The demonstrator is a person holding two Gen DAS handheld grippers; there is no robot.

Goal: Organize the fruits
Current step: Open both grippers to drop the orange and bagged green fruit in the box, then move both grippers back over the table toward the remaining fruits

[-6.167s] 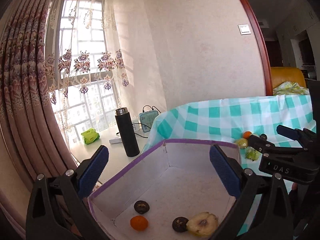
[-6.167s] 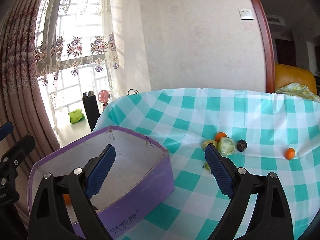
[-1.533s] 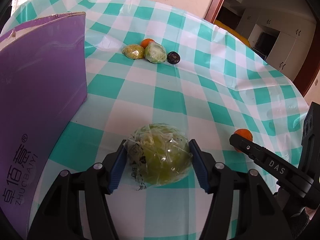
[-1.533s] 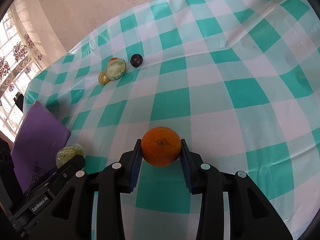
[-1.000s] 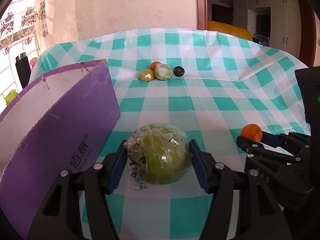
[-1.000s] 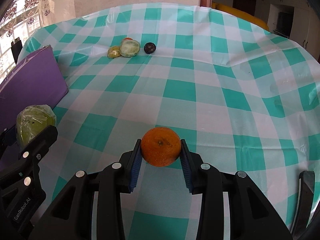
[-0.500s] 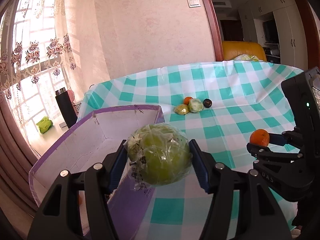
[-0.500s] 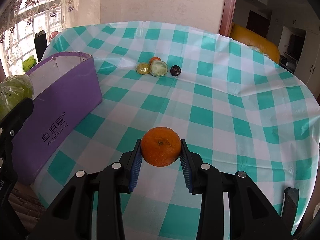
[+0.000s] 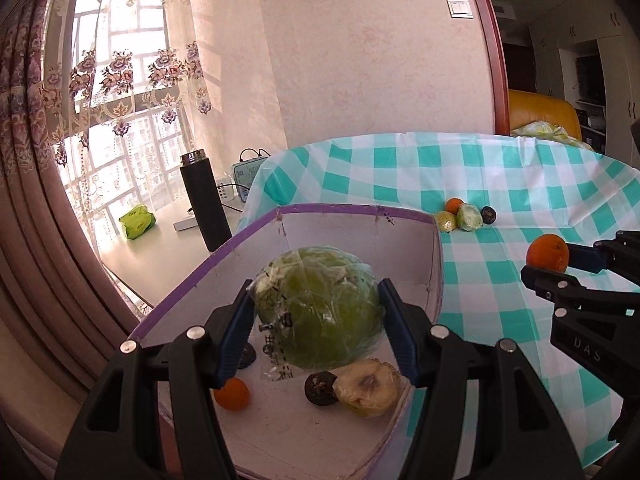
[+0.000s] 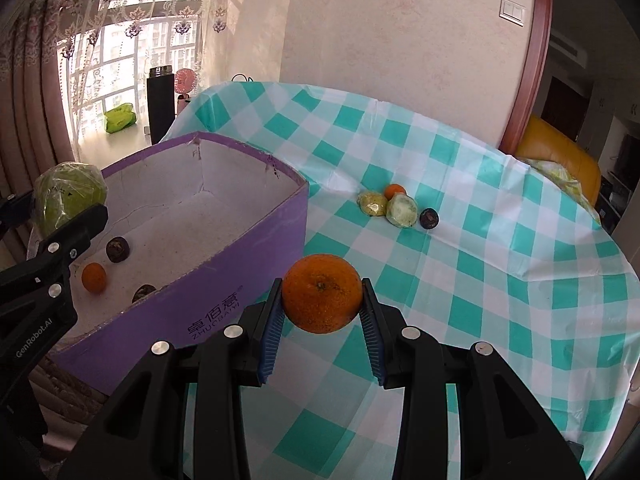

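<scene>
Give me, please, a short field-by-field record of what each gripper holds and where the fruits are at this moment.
left gripper: shut on the wrapped green fruit, held above the open purple box
right gripper: shut on the large orange, over the checked tablecloth beside the box
in box: small orange, two dark round fruits, one wrapped pale fruit
on tablecloth: cluster of four, a small orange fruit, two wrapped fruits, one dark fruit
windowsill: black flask
</scene>
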